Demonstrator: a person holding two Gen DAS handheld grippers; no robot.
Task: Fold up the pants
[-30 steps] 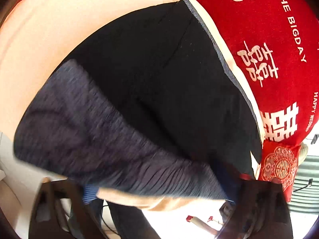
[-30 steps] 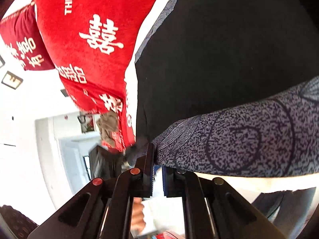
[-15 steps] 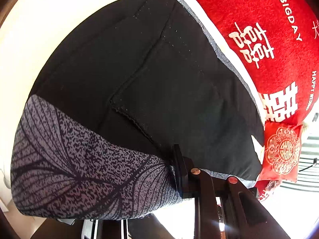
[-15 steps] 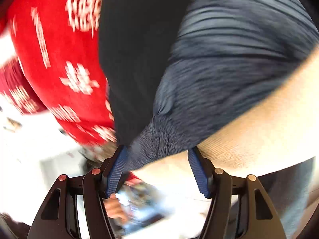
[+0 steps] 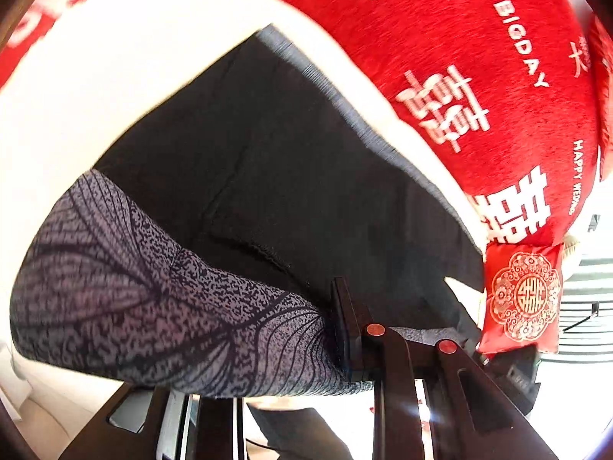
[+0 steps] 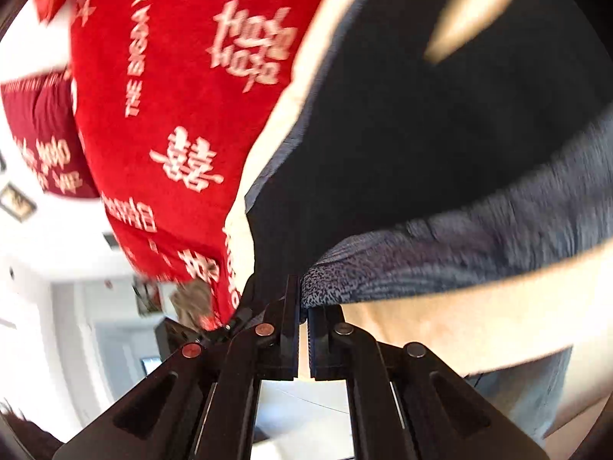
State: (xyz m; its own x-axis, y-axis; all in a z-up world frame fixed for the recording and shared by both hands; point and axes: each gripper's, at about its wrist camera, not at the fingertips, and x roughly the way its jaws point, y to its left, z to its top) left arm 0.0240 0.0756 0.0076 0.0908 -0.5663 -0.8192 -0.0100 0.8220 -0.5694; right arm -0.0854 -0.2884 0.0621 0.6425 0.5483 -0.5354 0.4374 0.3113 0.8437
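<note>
Pants (image 5: 306, 191), black with a grey leaf-print band, lie spread on a cream surface (image 5: 115, 76), likely a bed or sofa, cannot tell which. Print band (image 5: 145, 299) runs along the near edge in the left wrist view; black part extends away toward the top. A stitched seam or pocket outline (image 5: 264, 249) shows on the black cloth.

Left gripper (image 5: 337, 329): jaws narrow, closed on the print band at its right end. Only one finger (image 5: 345, 318) visible; the other is hidden under the fabric. Cloth bunches up against the finger, pinched and slightly lifted.

Right gripper (image 6: 302, 306): jaws have just been closing, now nearly together, thin gap only. Tip of the print band (image 6: 325, 287) sits right at the fingertips, caught between them. View is motion-blurred, so the print detail is smeared. Pants (image 6: 440, 134) in this view fill the upper right, black area above, grey band (image 6: 479, 237) below, cream surface (image 6: 440, 318) under the band.

Red blanket (image 5: 479, 57) with white characters and "THE BIGDAY" text lies just beside the pants' far edge, on the right in the left view and on the left in the right view (image 6: 172, 115). Small red cushion (image 5: 523, 303) with a gold medallion lies near the corner of the pants, lower right. Darker red pillow (image 6: 42, 142) at far left of the right view. Bright room background below, blown out.
</note>
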